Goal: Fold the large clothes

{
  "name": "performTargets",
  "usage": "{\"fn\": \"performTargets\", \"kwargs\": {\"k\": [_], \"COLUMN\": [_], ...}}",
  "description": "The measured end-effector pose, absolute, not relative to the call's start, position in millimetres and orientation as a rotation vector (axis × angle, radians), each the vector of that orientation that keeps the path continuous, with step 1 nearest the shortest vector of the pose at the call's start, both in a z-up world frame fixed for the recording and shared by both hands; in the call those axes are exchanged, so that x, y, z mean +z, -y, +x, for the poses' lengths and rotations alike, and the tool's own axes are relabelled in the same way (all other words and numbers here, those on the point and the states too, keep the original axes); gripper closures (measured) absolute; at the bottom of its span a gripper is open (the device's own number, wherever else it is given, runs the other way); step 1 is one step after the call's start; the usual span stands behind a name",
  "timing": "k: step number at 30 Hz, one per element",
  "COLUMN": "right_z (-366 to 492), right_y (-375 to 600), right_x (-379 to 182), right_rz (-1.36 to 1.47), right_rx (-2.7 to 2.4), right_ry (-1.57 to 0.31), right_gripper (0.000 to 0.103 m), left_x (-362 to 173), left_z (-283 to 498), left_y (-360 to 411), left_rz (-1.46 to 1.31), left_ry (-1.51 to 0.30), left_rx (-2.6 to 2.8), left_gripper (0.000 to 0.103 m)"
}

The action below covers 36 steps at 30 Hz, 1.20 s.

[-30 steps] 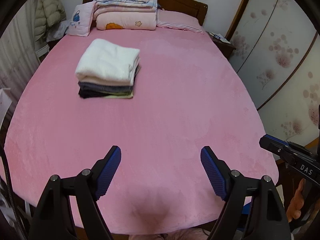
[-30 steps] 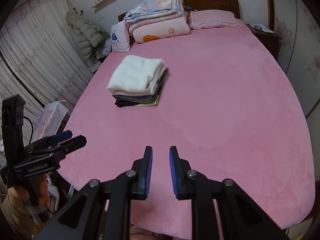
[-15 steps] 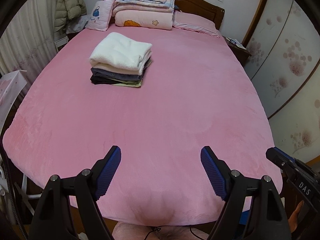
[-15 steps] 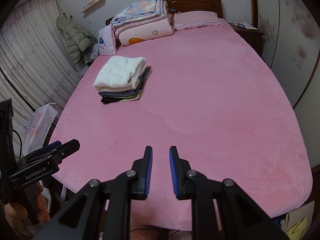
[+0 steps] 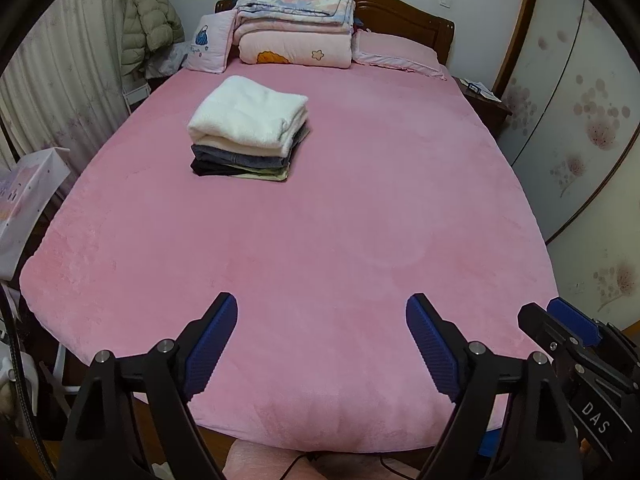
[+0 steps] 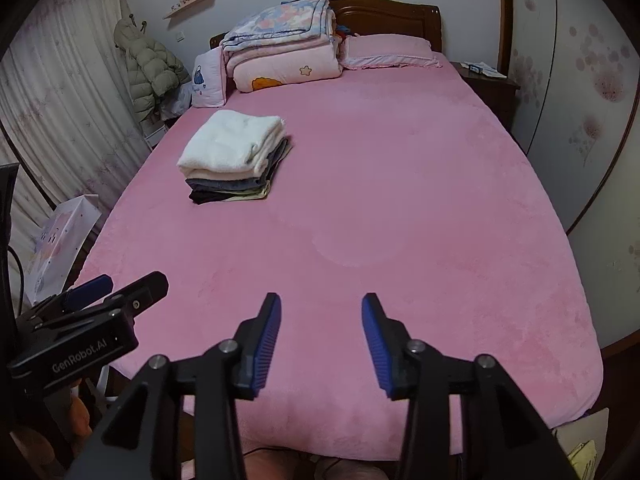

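Hovering over the near edge of the bed (image 5: 320,240), both grippers are empty. The left gripper (image 5: 322,344) is spreading its fingers wide, released, with only pink cover between them. The right gripper (image 6: 320,344) has just been opening its fingers to a middling gap, with nothing between them. Both are tilting downward toward the bare cover, probably waiting for the next garment; no unfolded garment is showing in either view. The task's clothes are sitting as a folded stack (image 5: 250,130) on the far left part of the bed, a white piece on top and darker pieces below, well apart from both grippers. Quilts (image 5: 296,28) and a pillow (image 5: 396,54) are lying against the headboard, and a coat (image 5: 146,24) is hanging beside the curtain. Nothing is blocking the open middle of the bed.
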State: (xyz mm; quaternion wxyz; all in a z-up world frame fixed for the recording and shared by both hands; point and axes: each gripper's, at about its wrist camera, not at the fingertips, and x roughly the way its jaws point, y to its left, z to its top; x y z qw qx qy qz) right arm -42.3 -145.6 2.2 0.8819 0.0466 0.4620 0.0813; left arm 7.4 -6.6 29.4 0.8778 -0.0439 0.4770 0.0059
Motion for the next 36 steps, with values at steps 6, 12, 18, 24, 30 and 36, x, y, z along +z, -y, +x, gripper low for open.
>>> {"fn": "performTargets", "kwargs": {"k": [6, 12, 18, 24, 30, 36], "right_z": [-48.0, -49.4, -51.2, -50.6, -48.6, -47.3], "right_y": [147.1, 149.4, 150.0, 151.6, 152.6, 152.7], "right_x": [4.0, 4.5, 5.8, 5.6, 5.1, 5.4], "right_rz": [0.09, 0.09, 0.08, 0.096, 0.096, 0.085], "right_rx": [0.159, 0.153, 0.138, 0.129, 0.132, 0.13], "right_ry": [-0.958, -0.964, -0.962, -0.971, -0.977, -0.963], "right_gripper": [0.055, 0.055, 0.055, 0.055, 0.055, 0.055], "left_x": [35.5, 34.1, 32.3, 31.0, 30.6, 32.0], "left_z": [1.8, 1.4, -2.1, -1.6, 0.2, 1.4], "left_y": [19.0, 27.1, 33.0, 30.3, 31.2, 34.7], "left_rz": [-0.034, 0.007, 0.017, 0.009, 0.017, 0.029], "left_ry": [-0.968, -0.97, -0.977, -0.988, -0.985, -0.976], "left_rx": [0.019, 0.024, 0.019, 0.006, -0.01, -0.016], "left_gripper": [0.017, 0.016, 0.016, 0.016, 0.016, 0.016]}}
